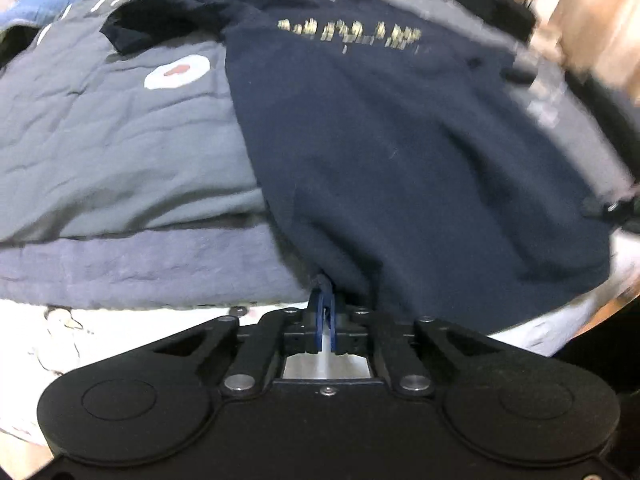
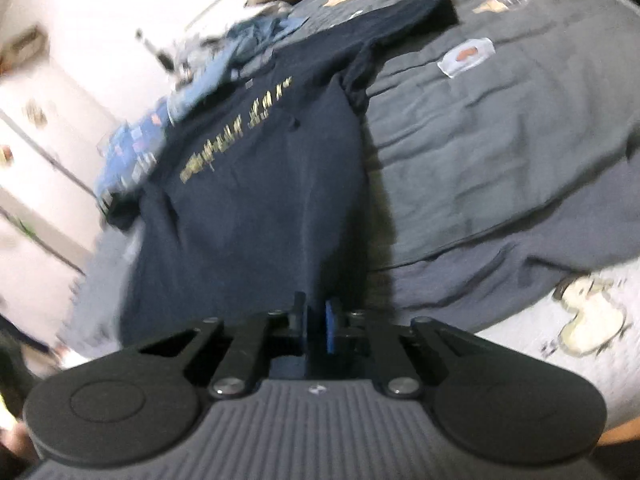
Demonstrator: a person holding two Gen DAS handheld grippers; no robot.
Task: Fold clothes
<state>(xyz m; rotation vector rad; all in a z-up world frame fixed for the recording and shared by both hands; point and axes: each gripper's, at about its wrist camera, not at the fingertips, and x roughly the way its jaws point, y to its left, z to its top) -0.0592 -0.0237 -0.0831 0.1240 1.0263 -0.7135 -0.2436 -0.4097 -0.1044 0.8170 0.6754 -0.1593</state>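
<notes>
Both sets of jaws are pinched shut on the near hem of the dark navy cotton T-shirt [image 1: 400,152]. On the left gripper [image 1: 323,304] the blue pads [image 1: 320,312] squeeze a small bunch of the hem at one bottom corner. On the right gripper [image 2: 318,314] the pads [image 2: 331,326] close on the hem at the other corner.

From the hem, the T-shirt lies spread flat on the grey quilted bed cover [image 1: 100,148], its chest far from the grippers. Gold letters [image 1: 352,34] run across the chest, too blurry to read. One short sleeve [image 2: 416,6] sticks out to the side over the cover.

Beside the T-shirt the cover has a white oval patch with a red shape [image 1: 177,73]. White letters [image 1: 108,2] sit farther off on the cover, too cut off to read. Past the collar lies a heap of light blue clothes [image 2: 240,52]. Near the hem a white sheet with cartoon drawings [image 2: 588,316] shows under the cover.
</notes>
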